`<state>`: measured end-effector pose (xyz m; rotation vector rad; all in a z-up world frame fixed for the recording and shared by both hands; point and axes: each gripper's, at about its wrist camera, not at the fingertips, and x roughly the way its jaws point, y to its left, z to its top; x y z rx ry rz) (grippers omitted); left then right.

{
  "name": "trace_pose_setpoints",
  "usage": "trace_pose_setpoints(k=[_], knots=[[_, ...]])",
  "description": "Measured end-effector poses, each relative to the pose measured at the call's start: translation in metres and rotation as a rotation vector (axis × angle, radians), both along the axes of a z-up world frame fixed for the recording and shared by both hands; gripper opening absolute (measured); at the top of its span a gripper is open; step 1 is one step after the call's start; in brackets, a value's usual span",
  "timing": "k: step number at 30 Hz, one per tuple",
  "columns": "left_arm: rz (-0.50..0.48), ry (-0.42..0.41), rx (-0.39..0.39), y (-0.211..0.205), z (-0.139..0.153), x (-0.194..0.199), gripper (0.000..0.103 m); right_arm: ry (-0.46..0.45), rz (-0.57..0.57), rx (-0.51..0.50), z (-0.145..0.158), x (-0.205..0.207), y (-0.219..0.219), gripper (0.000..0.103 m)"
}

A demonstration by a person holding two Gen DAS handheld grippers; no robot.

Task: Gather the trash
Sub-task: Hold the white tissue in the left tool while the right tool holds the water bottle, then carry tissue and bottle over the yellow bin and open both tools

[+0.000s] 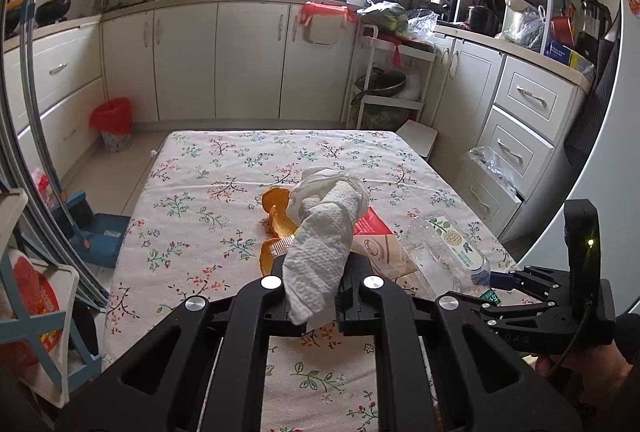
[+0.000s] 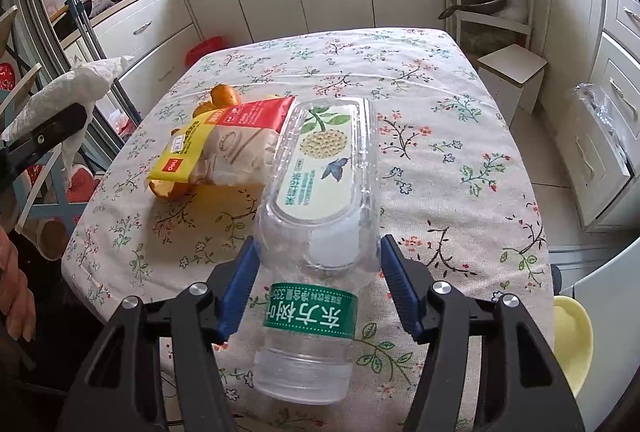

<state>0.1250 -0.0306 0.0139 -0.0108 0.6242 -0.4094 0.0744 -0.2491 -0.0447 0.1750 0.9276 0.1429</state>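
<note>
My left gripper [image 1: 316, 272] is shut on a crumpled white paper towel [image 1: 320, 228], held up above the near part of the floral-clothed table [image 1: 200, 192]. Behind it lie orange peels [image 1: 276, 208] and a red and yellow snack wrapper [image 1: 370, 228]. In the right wrist view my right gripper [image 2: 316, 256] has its blue pads [image 2: 240, 288] against both sides of a clear plastic bottle [image 2: 324, 168] with a green band. The wrapper [image 2: 224, 140] and peels [image 2: 226, 96] lie just left of the bottle. At that view's left edge are the left gripper [image 2: 60, 124] and its towel [image 2: 72, 84].
A bin with a red liner [image 1: 114, 124] stands on the floor beyond the table's far left corner. A blue dustpan [image 1: 96, 232] sits left of the table. A white stool [image 2: 512, 72] stands at the table's right side, a yellow object [image 2: 572, 336] at the near right. Cabinets line the walls.
</note>
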Motion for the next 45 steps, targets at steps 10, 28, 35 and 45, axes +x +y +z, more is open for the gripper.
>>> trace_pose_setpoints(k=[10, 28, 35, 45], knots=[[-0.005, -0.021, 0.013, -0.003, 0.003, -0.004, 0.008, -0.043, 0.001, 0.062, 0.013, -0.006, -0.005, 0.059], [-0.022, -0.040, 0.021, -0.012, 0.004, -0.007, 0.008, 0.017, 0.005, 0.090, 0.002, -0.014, -0.019, 0.059], [-0.030, -0.039, 0.027, -0.016, 0.003, -0.006, 0.008, 0.014, -0.014, 0.039, -0.001, -0.012, -0.016, 0.066], [-0.032, -0.043, 0.025, -0.017, 0.003, -0.007, 0.008, -0.010, -0.024, 0.054, 0.000, -0.013, -0.019, 0.060]])
